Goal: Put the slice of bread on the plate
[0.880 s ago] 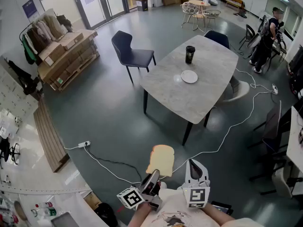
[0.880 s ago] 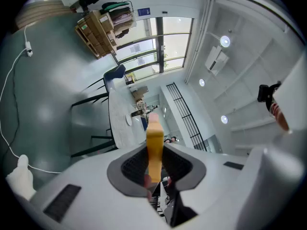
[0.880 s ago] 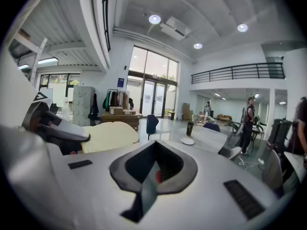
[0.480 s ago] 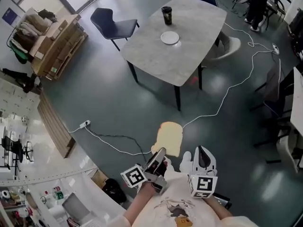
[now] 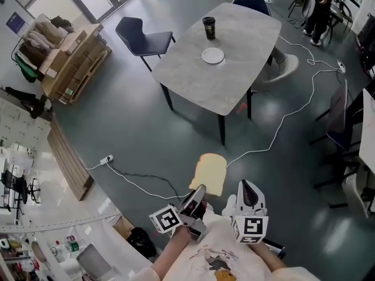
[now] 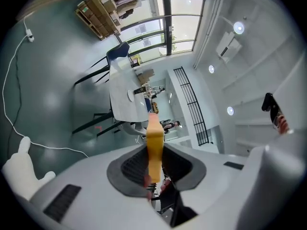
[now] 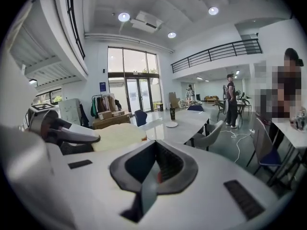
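Left gripper (image 5: 199, 192) pinching lower edge of tan bread slice (image 5: 212, 172), far from white round plate (image 5: 212, 55); slice likely light, soft, crushable. Right gripper (image 5: 246, 191) resting closed, empty.

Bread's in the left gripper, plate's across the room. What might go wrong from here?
1. The left gripper pinches the bread by one edge only; it may slip or tear.
2. A cable crosses the floor before the table: trip hazard.
3. The cup stands near the plate and might get knocked.
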{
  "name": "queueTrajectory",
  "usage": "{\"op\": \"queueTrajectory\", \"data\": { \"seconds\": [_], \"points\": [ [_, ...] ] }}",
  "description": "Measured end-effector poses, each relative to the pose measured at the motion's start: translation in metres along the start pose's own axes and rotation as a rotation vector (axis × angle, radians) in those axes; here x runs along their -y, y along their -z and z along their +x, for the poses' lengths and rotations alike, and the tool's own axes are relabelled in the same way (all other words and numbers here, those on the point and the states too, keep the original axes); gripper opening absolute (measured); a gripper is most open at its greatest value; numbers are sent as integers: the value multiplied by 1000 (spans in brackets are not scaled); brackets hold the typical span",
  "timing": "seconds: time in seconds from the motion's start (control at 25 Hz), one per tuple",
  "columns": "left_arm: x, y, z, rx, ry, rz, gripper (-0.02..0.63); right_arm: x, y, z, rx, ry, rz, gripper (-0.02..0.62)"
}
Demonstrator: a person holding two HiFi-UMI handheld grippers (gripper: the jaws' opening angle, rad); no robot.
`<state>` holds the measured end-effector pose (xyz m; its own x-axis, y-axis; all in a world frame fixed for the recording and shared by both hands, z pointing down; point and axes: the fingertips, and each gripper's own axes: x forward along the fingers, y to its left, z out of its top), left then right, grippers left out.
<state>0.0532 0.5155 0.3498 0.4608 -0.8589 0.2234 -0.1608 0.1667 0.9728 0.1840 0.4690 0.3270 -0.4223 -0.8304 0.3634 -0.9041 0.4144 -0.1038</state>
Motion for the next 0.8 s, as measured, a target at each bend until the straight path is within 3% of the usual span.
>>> {"op": "queueTrajectory", "data": {
  "seconds": [0.04,0.16,0.36,0.52,0.68,0.8],
  "points": [
    [1,-6,0,-3,13,6,94,-6,-2,4,3,0,-6,6],
    [4,-30,-2,-28,63,139,94,-27,-2,14,3,-2,-15,6],
    [-11,-72,-32,-36,40,142,94,-85,-6,36,6,-12,-82,6],
    [-19,-110,-60,-5,88,-35,94,-140,-11,57,15,-15,-104,6],
    [-37,-136,-74,11,88,-85,94,-173,-8,69,9,-14,-125,8],
    [-37,-148,-71,-11,95,-66,94,-173,-7,73,0,15,-114,6]
  ]
}}
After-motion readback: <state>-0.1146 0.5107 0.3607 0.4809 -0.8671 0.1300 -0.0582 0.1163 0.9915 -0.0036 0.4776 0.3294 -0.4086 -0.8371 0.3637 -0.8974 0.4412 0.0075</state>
